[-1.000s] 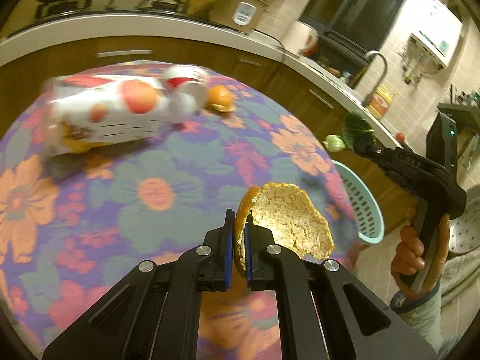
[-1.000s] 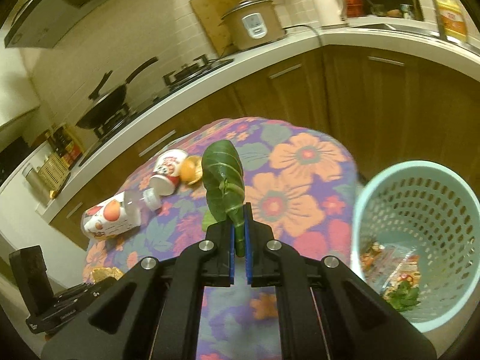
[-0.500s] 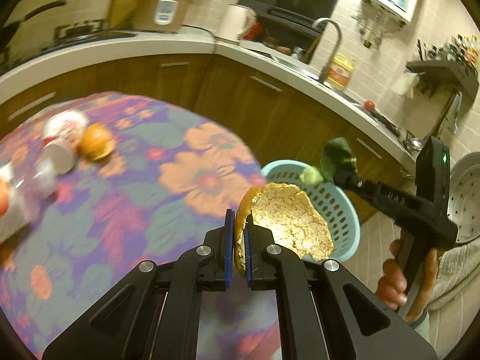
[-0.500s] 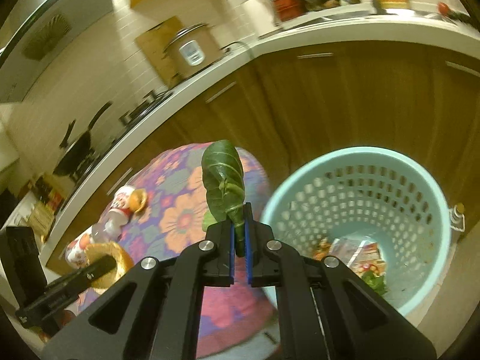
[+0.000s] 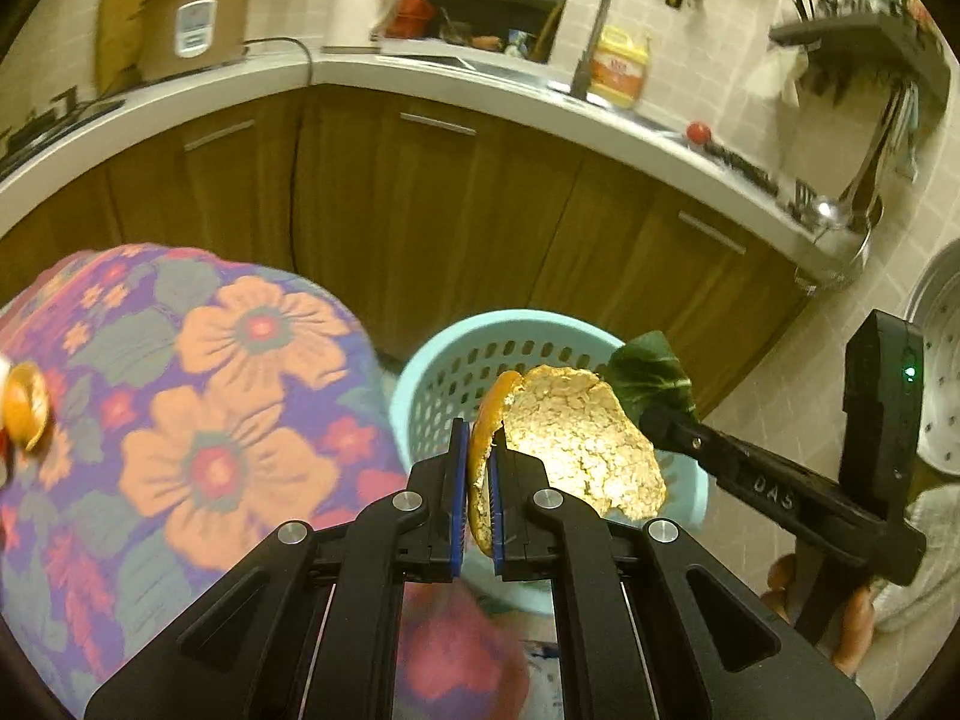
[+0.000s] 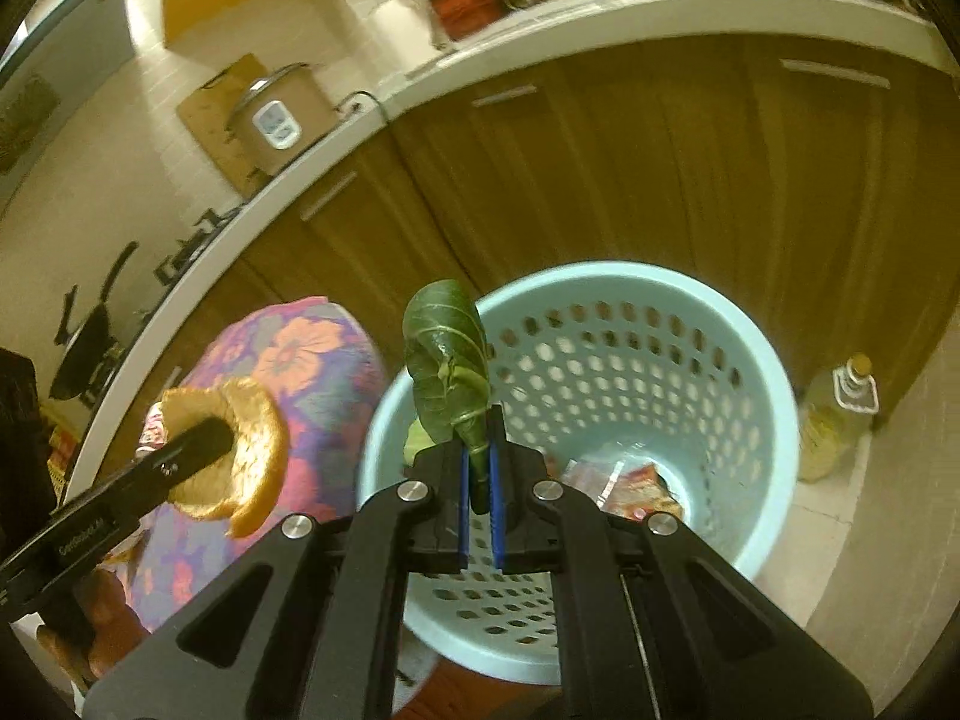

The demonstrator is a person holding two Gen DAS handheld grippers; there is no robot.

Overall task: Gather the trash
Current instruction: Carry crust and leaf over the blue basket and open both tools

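Note:
My left gripper [image 5: 474,450] is shut on a large piece of orange peel [image 5: 576,444], held over the near rim of the light blue perforated basket [image 5: 456,360]. The same peel [image 6: 240,450] shows at the left of the right wrist view, above the table's edge. My right gripper [image 6: 477,456] is shut on the stem of a dark green leaf [image 6: 444,360], above the basket [image 6: 750,372]. From the left wrist view the leaf [image 5: 654,372] hangs over the basket's far right rim. Wrappers and scraps [image 6: 624,480] lie at the basket's bottom.
A round table with a flowered cloth [image 5: 180,420] stands left of the basket, another orange peel [image 5: 24,402] at its left edge. Wooden cabinets [image 5: 480,210] under a white counter curve behind. A bottle of oil [image 6: 840,414] stands on the floor right of the basket.
Both grippers have swung from over the table toward the basket, each keeping its hold. The bottle and cup on the table have slid out of the left wrist view; the basket now fills the right wrist view.

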